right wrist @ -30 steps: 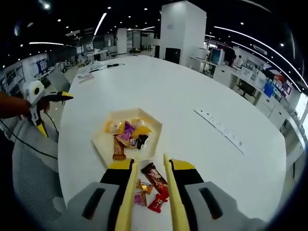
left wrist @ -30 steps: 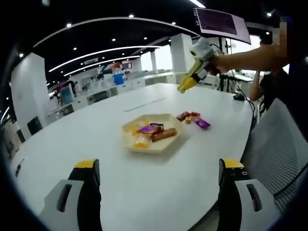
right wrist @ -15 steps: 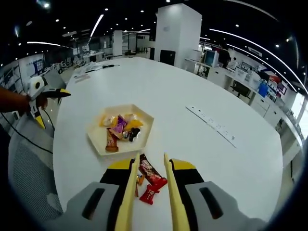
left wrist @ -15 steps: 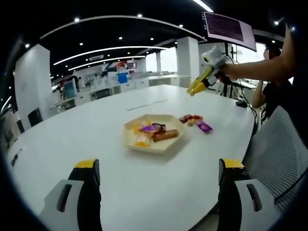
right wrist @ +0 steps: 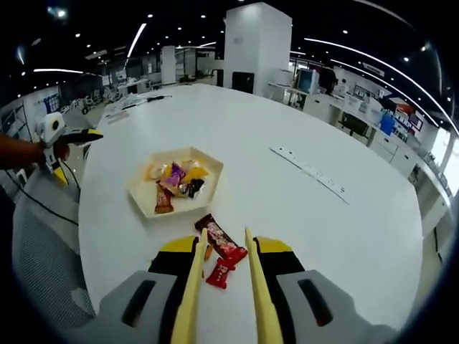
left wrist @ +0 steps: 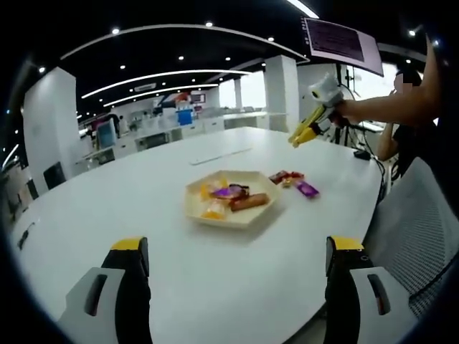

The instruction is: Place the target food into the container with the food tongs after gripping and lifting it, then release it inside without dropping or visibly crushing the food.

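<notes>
A cream hexagonal tray [left wrist: 247,218] [right wrist: 140,199] holds several wrapped candies on the white round table [left wrist: 143,193]. A few loose candies [left wrist: 290,179] lie just beside it: a dark red bar [right wrist: 221,242], a red sweet [right wrist: 220,273] and a small orange one. My right gripper [right wrist: 225,233] carries yellow tongs, which hover above the loose candies, slightly apart and holding nothing. It also appears as the right gripper [left wrist: 304,134], raised well over the table. My left gripper [left wrist: 237,245] stands wide open, far short of the tray, and shows as the left gripper [right wrist: 63,137] in a hand.
A flush socket strip [right wrist: 313,173] [left wrist: 219,154] lies in the table past the tray. A mesh chair [left wrist: 419,215] stands at the table's edge near the person. A monitor [left wrist: 337,39] hangs behind. Office desks and pillars are far off.
The right gripper has drawn back and up, so the tray and loose candies look smaller and farther. From the left gripper view its tongs have shifted to the right. The left gripper's jaws stay unchanged.
</notes>
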A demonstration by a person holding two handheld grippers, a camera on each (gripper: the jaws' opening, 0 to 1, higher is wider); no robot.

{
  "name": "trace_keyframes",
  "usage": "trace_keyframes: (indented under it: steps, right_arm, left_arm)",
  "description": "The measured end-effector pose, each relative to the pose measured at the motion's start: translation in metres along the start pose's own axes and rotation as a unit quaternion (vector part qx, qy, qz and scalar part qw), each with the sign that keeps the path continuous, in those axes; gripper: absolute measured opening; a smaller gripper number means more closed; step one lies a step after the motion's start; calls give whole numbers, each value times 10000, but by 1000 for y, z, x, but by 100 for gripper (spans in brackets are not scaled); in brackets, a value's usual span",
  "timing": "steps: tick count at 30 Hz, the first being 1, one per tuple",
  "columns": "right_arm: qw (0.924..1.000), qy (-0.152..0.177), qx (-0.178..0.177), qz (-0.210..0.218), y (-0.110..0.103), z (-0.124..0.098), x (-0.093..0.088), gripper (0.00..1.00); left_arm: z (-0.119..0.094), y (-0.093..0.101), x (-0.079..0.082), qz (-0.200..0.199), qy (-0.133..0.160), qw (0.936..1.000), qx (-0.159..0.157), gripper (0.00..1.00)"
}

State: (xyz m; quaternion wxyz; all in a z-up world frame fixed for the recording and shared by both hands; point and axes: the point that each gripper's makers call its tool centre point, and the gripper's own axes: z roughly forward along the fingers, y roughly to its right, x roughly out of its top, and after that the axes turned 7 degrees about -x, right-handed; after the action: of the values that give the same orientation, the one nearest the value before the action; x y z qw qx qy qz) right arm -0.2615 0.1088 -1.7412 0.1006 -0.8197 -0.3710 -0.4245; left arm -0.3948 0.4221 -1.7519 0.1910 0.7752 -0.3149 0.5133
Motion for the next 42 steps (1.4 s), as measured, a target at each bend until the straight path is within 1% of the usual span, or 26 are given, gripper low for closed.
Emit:
trace_keyframes:
  steps: [1,3,4,13,24,30,34,38,42]
  right_arm:
    - [10000,-4,-21,32,1,-1,-1,29]
    - [10000,29,-9,73,1,-2,-1,29]
    - [10000,29,-26,66,1,-3,-2,29]
    - [9999,9,-75,77,3,-6,-9,29]
    - [10000,20,-60,36,1,-9,-11,29]
    - [10000,-15,-30,45,-1,-7,-20,29]
    - [9999,27,-6,104,-4,-4,-24,29]
    - [9998,83,-44,166,-7,2,-31,29]
    - [9998,21,-85,171,-12,9,-40,29]
  left_arm:
    - [0,0,0,-23,9,10000,-16,100]
    - [0,1,4,-131,148,9998,-81,100]
    - [-1,1,4,-129,162,9998,-76,100]
    - [0,1,2,-90,99,9999,-57,100]
    - [2,4,2,-32,61,9999,-133,100]
    - [2,4,1,-19,52,9999,-141,100]
    - [2,4,0,-6,31,9999,-147,100]
    - [3,4,-1,8,-4,9999,-151,100]
    - [3,5,-2,43,-27,9999,-147,99]
